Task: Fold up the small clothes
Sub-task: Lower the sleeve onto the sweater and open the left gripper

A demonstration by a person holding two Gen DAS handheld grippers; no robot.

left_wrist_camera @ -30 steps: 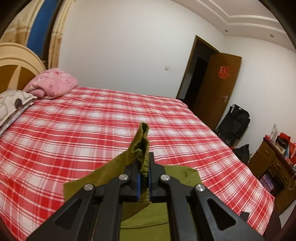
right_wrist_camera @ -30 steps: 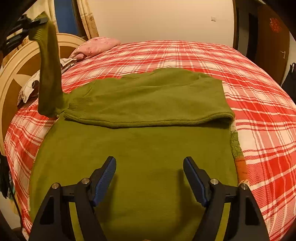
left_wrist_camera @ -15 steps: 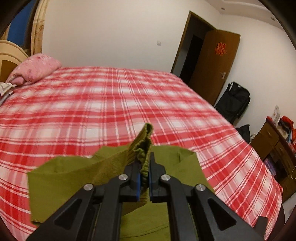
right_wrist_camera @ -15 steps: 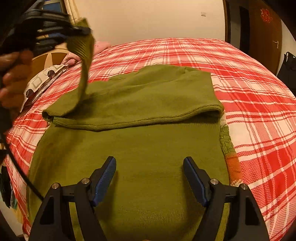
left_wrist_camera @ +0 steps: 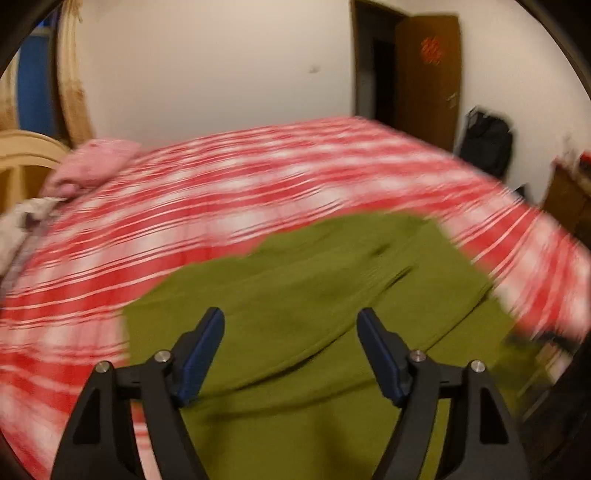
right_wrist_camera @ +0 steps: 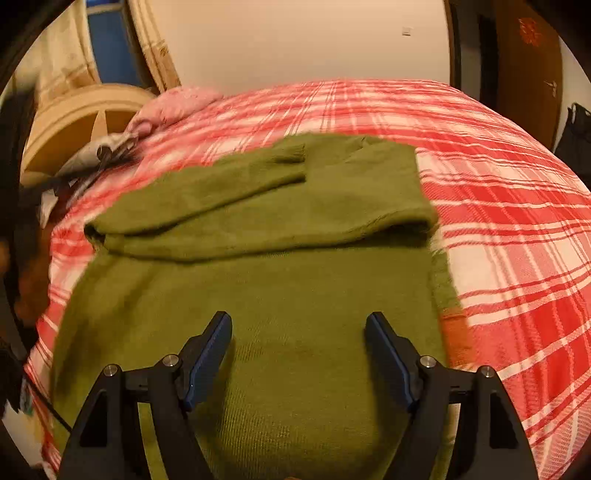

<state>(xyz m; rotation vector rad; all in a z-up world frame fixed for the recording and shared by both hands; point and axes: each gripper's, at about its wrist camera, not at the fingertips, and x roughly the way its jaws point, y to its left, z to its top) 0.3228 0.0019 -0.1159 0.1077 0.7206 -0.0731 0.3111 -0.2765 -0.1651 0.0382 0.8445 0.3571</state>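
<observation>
We find a home bedroom: a bed with red plaid bedspread (right_wrist_camera: 498, 221), pink pillow (right_wrist_camera: 173, 105), cream headboard (right_wrist_camera: 74, 114), curtain (right_wrist_camera: 151, 44) and wooden door (left_wrist_camera: 428, 74).

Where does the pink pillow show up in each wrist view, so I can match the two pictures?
Left wrist view: the pink pillow sits at the far left, by the headboard, blurred.
Right wrist view: the pink pillow lies upper left, beyond the green sweater.
Shared landmark: the door's red ornament, upper right in both.

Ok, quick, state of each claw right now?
Left claw: open, holding nothing, above the green sweater.
Right claw: open, empty, over the sweater.
</observation>
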